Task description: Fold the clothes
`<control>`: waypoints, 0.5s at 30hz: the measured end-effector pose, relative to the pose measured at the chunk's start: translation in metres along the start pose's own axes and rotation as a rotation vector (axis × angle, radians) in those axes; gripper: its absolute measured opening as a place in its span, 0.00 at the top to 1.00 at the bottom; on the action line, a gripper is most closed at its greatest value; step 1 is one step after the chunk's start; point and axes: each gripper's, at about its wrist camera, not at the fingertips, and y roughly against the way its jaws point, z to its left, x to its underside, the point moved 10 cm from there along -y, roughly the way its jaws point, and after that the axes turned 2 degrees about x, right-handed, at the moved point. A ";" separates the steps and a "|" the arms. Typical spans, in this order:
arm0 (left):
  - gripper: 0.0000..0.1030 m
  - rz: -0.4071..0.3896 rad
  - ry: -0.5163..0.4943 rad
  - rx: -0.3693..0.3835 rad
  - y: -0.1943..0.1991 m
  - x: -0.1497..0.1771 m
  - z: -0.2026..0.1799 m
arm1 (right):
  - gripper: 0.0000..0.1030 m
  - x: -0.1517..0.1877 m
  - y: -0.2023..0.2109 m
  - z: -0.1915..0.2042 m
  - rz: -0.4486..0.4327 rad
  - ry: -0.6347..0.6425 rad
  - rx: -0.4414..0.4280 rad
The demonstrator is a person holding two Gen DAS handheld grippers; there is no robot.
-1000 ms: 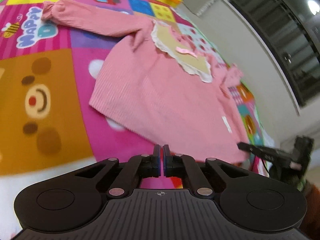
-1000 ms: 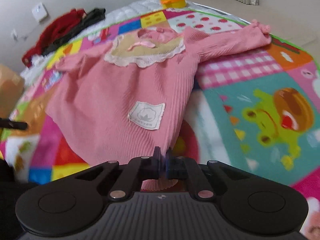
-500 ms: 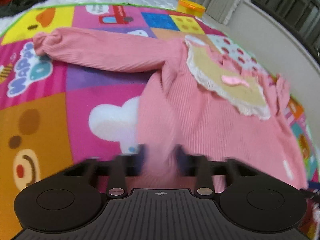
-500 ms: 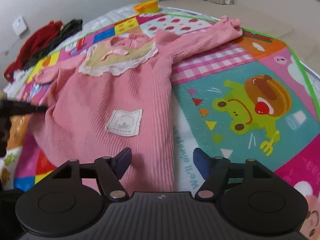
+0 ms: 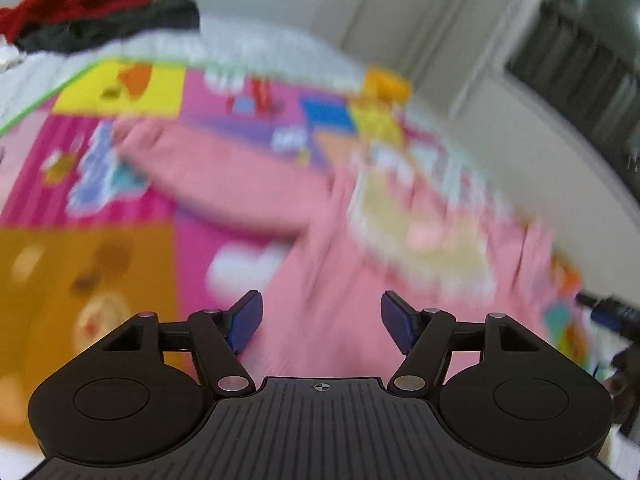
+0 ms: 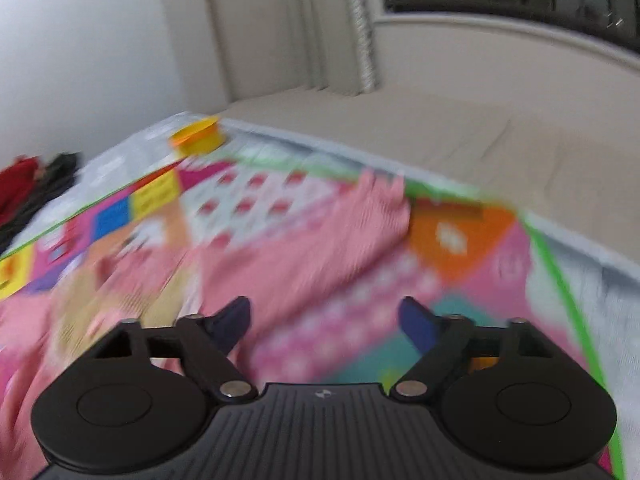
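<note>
A pink ribbed child's sweater [image 5: 320, 312] with a cream lace collar [image 5: 416, 224] lies flat on a colourful cartoon play mat [image 5: 88, 264]. Its left sleeve [image 5: 224, 176] stretches to the upper left. My left gripper [image 5: 322, 320] is open and empty above the sweater's body. In the right wrist view the sweater's right sleeve [image 6: 320, 248] runs to the upper right, with the collar [image 6: 120, 300] at the left. My right gripper [image 6: 324, 320] is open and empty over that sleeve. Both views are blurred by motion.
A pile of red and black clothes [image 5: 92, 12] lies at the far left edge, also in the right wrist view [image 6: 28, 184]. A yellow-orange tub [image 6: 198, 136] stands at the mat's far edge. The mat's green border [image 6: 568, 280] runs at the right.
Both grippers were shut on the sweater's lower hem a second ago. Both have opened and let go, and have moved forward over the sweater, the right one swinging toward the right sleeve.
</note>
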 end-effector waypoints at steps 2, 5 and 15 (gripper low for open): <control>0.28 -0.009 0.031 0.061 -0.028 -0.013 -0.015 | 0.47 -0.025 -0.031 0.010 -0.008 0.032 0.070; 0.25 0.013 0.041 0.156 -0.058 -0.012 -0.027 | 0.47 -0.048 -0.077 0.024 -0.026 0.126 0.189; 0.08 0.129 0.050 0.293 -0.091 0.020 -0.008 | 0.86 -0.039 -0.153 0.012 0.068 0.323 0.422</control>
